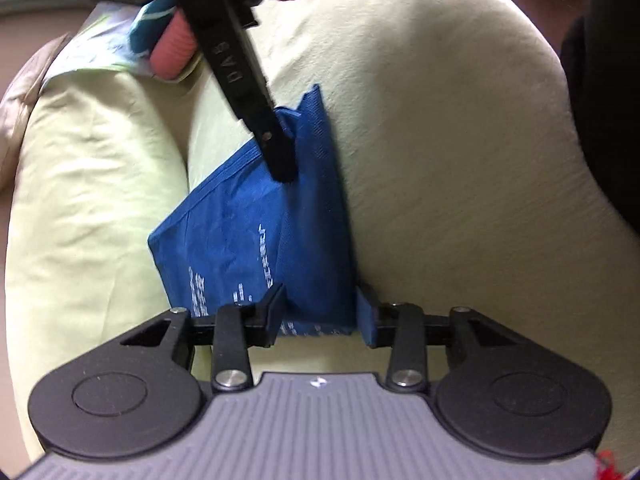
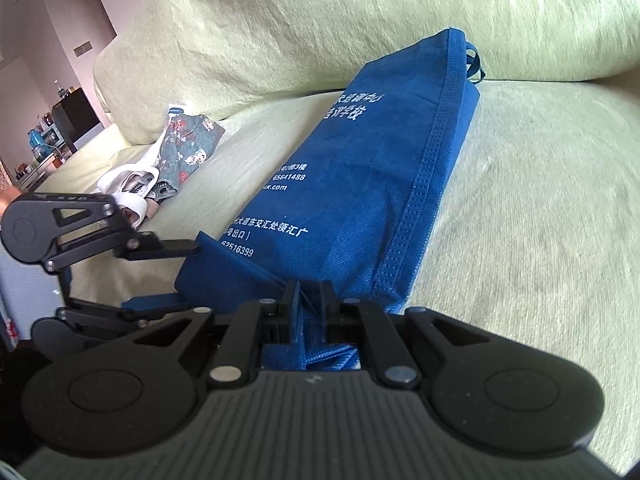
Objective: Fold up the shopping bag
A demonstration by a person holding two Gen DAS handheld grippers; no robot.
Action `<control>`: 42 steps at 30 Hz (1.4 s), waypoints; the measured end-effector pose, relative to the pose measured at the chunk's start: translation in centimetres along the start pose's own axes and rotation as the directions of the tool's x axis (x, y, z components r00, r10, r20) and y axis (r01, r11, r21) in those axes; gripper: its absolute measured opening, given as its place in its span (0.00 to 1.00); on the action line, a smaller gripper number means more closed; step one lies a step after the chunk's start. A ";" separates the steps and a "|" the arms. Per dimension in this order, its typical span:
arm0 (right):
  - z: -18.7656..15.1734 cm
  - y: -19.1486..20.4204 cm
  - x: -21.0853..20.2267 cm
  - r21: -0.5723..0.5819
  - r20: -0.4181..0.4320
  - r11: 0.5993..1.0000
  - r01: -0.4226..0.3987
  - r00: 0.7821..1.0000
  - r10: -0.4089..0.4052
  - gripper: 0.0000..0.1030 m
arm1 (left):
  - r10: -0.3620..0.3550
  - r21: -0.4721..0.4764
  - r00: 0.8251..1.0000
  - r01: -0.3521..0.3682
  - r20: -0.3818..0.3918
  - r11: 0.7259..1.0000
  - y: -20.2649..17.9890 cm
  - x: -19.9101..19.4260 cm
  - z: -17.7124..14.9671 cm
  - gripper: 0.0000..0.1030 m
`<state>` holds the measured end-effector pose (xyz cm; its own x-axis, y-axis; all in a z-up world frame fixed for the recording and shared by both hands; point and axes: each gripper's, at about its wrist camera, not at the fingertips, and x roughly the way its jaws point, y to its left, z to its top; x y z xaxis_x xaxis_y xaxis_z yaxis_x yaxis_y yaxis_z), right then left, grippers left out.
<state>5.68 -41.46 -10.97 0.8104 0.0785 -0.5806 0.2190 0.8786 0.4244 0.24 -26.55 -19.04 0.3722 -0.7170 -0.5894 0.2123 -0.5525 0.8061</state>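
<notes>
A blue non-woven shopping bag (image 2: 360, 184) with white print lies lengthwise on a pale green sofa, folded narrow, its handles (image 2: 474, 62) at the far end. My right gripper (image 2: 310, 304) is shut on the bag's near corner. In the left wrist view the same bag (image 1: 256, 232) lies ahead, and my left gripper (image 1: 320, 316) stands open around its near edge, one finger on each side. The right gripper's finger (image 1: 280, 152) comes down from above onto the bag. The left gripper also shows in the right wrist view (image 2: 176, 272), open at the bag's left corner.
The sofa seat (image 2: 520, 240) and back cushion (image 2: 320, 20) surround the bag. A patterned cloth and white items (image 2: 176, 160) lie on the seat to the left. A cabinet with bottles (image 2: 68, 120) stands far left. A person's dark sleeve (image 1: 600, 100) is at right.
</notes>
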 end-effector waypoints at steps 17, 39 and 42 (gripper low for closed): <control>-6.3 8.6 -3.2 -0.809 0.179 0.532 0.250 0.967 -0.183 0.33 | -0.291 -0.268 0.952 0.305 0.090 0.914 6.6 2.8 -2.6 0.13; -2.3 6.3 -4.7 -0.594 -0.214 0.781 -0.193 0.974 0.078 0.12 | -0.524 -0.385 0.809 0.588 0.267 0.711 10.3 -0.8 -1.8 0.16; -1.3 5.3 -4.3 -0.495 -0.281 0.830 -0.257 0.951 0.127 0.12 | -0.539 -0.430 0.792 0.609 0.286 0.667 10.2 -0.2 -2.0 0.16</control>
<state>2.59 -36.52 -7.13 0.6463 0.3182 -0.6936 -0.2955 0.9424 0.1569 4.15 -31.22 -10.61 -0.0777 -0.3919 -0.9167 0.7566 -0.6220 0.2018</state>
